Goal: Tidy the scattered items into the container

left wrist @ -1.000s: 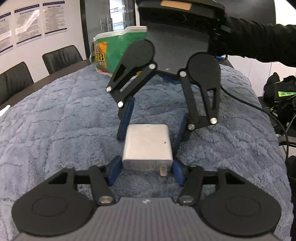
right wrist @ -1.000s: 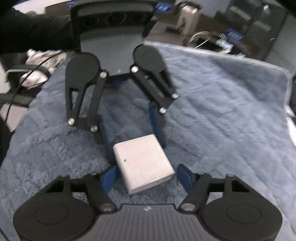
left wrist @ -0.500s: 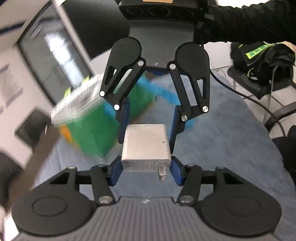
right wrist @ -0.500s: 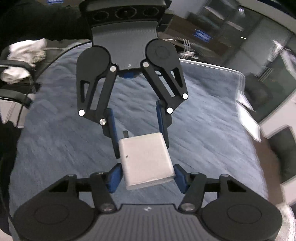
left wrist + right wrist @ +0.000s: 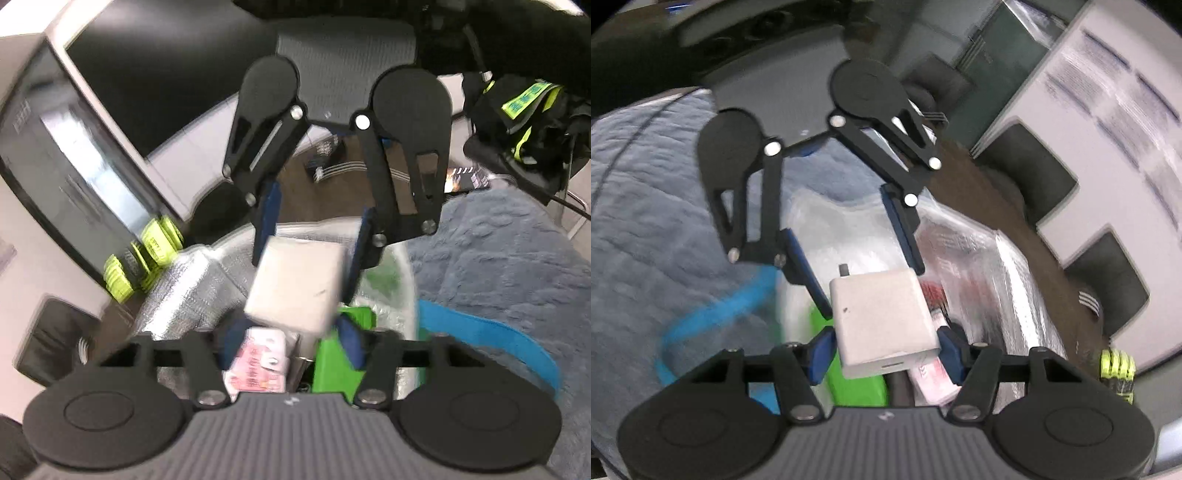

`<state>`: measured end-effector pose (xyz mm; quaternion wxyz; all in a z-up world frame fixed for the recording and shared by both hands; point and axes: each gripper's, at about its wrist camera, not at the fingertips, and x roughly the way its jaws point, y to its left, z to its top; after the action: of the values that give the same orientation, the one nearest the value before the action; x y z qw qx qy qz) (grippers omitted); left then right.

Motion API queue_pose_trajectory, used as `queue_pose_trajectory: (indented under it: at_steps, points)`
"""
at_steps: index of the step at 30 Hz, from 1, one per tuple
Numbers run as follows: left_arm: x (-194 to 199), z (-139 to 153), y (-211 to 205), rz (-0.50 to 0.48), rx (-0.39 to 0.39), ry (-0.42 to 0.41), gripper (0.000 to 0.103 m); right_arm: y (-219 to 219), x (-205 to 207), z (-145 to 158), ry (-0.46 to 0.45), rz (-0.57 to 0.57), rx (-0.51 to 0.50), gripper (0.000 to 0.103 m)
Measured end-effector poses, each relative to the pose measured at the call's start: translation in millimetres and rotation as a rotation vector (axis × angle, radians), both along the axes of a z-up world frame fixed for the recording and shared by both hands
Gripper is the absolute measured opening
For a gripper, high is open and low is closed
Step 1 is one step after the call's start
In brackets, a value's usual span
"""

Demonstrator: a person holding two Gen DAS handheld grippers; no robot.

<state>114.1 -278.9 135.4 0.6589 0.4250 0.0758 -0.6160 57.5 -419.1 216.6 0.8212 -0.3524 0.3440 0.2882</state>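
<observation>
A white charger block (image 5: pixel 882 317) hangs over the open foil-lined bag (image 5: pixel 997 266), and my right gripper (image 5: pixel 882 347) is shut on its near end. From the far side, my left gripper (image 5: pixel 873 295) straddles the block's other end. In the left wrist view the charger (image 5: pixel 295 284) is blurred and tilted. It sits above the blue pads (image 5: pixel 351 343) of my left gripper (image 5: pixel 290 332), whose jaws are closing; whether the pads press on it I cannot tell. The right gripper (image 5: pixel 310 254) faces me. In the bag (image 5: pixel 192 280) lie a pink packet (image 5: pixel 258 362) and a green box (image 5: pixel 332 365).
The bag's blue strap (image 5: pixel 491 336) lies on the grey-blue blanket (image 5: pixel 498 258) beside it. Black chairs (image 5: pixel 1027 173) stand along the wall past a brown table (image 5: pixel 332 184) with cables. Yellow-green items (image 5: pixel 155 240) and a black bag with reflective strips (image 5: pixel 524 103) sit further off.
Both grippers have lifted the charger off the blanket and swung it over the open bag. The block now sits tilted against the left gripper's pads instead of square between them.
</observation>
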Motion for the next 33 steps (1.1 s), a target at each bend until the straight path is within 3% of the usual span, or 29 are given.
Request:
queue_pose_trajectory:
  at_steps: [2, 5, 8, 10, 12, 14, 15, 18, 19, 21, 23, 25, 28, 30, 32, 33]
  points:
    - [6.5, -14.0, -20.1, 0.022, 0.022, -0.026, 0.03, -19.6, 18.1, -15.3, 0.03, -0.061, 0.037, 0.056]
    - [8.7, -28.3, -30.9, 0.025, 0.013, -0.09, 0.05, -34.3, 40.0, -48.0, 0.075, -0.132, 0.059, 0.056]
    - [11.2, -28.2, -25.5, 0.082, -0.033, -0.167, 0.052, -46.9, 46.3, -59.7, 0.012, -0.221, 0.061, 0.058]
    - [9.4, -20.0, -8.6, 0.103, -0.068, -0.176, 0.065, -51.6, 44.1, -53.4, -0.023, -0.259, 0.05, 0.059]
    - [-0.4, -8.2, 15.7, 0.12, -0.14, -0.19, 0.089, -49.7, 33.2, -44.3, -0.071, -0.246, 0.07, 0.071]
    - [-6.7, 3.2, 38.3, 0.174, -0.201, -0.168, 0.101, -44.3, 19.2, -29.8, -0.122, -0.222, 0.1, 0.077]
    - [-11.4, 7.3, 43.6, 0.209, -0.219, -0.144, 0.101, -39.2, 11.9, -22.9, -0.149, -0.207, 0.111, 0.078]
    - [-27.6, 19.0, 66.1, 0.401, -0.248, -0.049, 0.103, -19.3, -11.9, -10.7, -0.205, -0.194, 0.168, 0.083]
    - [-32.5, 18.5, 74.3, 0.465, -0.255, -0.012, 0.103, -8.8, -11.8, -8.5, -0.222, -0.238, 0.2, 0.086]
    - [-40.8, 16.2, 94.0, 0.624, -0.259, 0.068, 0.103, 12.3, -14.7, -6.1, -0.225, -0.335, 0.292, 0.103]
    - [-49.8, 8.1, 120.8, 0.772, -0.297, 0.151, 0.103, 31.5, -16.8, -11.6, -0.22, -0.467, 0.382, 0.103]
    - [-58.5, -1.8, 160.8, 0.887, -0.401, 0.238, 0.103, 56.9, -22.5, -19.5, -0.212, -0.555, 0.418, 0.103]
    - [-69.4, -13.5, 218.0, 1.14, -0.507, 0.259, 0.103, 98.9, -36.2, -33.4, -0.29, -0.493, 0.455, 0.103]
    - [-74.7, -21.9, 251.0, 1.289, -0.527, 0.276, 0.103, 123.3, -39.8, -42.0, -0.308, -0.469, 0.532, 0.103]
    - [-80.1, -35.3, 278.8, 1.425, -0.496, 0.316, 0.103, 149.7, -39.8, -52.3, -0.248, -0.465, 0.64, 0.103]
    - [-82.3, -41.2, 291.6, 1.447, -0.496, 0.345, 0.103, 162.6, -39.1, -58.5, -0.219, -0.472, 0.676, 0.103]
